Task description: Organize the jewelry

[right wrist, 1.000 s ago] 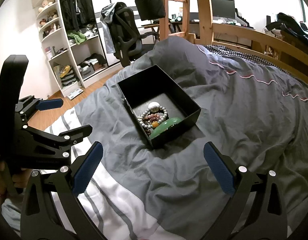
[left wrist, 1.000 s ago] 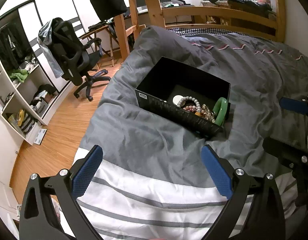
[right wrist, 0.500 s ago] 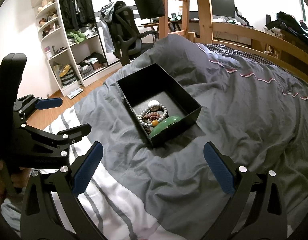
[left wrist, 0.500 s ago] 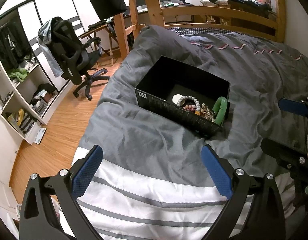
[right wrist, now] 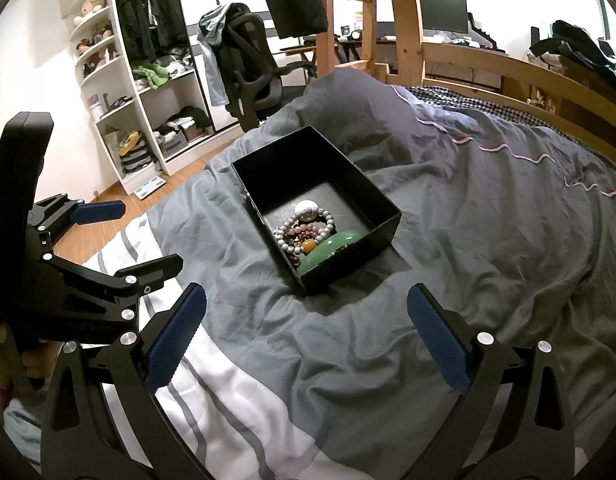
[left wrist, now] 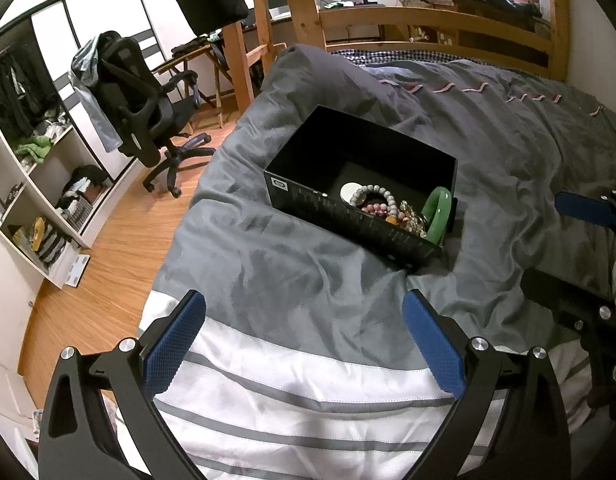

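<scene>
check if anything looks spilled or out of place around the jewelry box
Nothing looks spilled. The black box sits level on the gray blanket, with the bead bracelets and green bangle all heaped inside at one end. No jewelry shows on the blanket. Both hand-held grippers, left and right, are open and empty.

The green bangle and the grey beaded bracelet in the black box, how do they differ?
The green bangle is one solid, smooth, thick ring; the grey beaded bracelet is a loop of small separate beads. The bangle leans tilted against the box wall at the near corner; the bracelet lies flatter, further in. Both are in the same open box.
</scene>
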### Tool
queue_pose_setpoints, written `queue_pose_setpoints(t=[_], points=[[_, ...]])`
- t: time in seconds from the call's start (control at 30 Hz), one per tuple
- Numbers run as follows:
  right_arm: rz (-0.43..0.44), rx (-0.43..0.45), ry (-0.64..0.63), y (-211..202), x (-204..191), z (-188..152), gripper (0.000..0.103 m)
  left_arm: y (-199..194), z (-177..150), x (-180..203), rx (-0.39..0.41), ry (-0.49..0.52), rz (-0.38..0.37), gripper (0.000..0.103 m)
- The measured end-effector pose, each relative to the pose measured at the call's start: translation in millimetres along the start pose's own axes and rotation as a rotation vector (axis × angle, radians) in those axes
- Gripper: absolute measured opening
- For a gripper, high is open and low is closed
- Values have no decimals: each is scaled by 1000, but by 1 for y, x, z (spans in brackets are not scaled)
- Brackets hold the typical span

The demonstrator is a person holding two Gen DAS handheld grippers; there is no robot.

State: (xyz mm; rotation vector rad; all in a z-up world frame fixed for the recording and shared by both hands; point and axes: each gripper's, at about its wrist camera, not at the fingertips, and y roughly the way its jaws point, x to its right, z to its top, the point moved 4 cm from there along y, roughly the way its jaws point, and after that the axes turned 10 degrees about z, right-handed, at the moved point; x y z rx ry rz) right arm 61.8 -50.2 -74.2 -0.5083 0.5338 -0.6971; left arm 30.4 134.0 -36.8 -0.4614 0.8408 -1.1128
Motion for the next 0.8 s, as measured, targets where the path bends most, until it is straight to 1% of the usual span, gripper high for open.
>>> queue_pose_setpoints(t=[0.2, 0.43, 0.63, 0.8], points=[[0, 0, -1, -1, 0, 1, 99, 0, -1, 1, -2, 2, -5, 97], [-3, 4, 20, 1, 2, -1, 99, 4, -1, -4, -22, -21, -9, 97], [-6, 4, 24, 1, 2, -1, 99, 5, -1, -1, -28, -10, -24, 97], [-7, 4, 27, 0, 3, -1, 99, 5, -1, -1, -28, -10, -23, 97]])
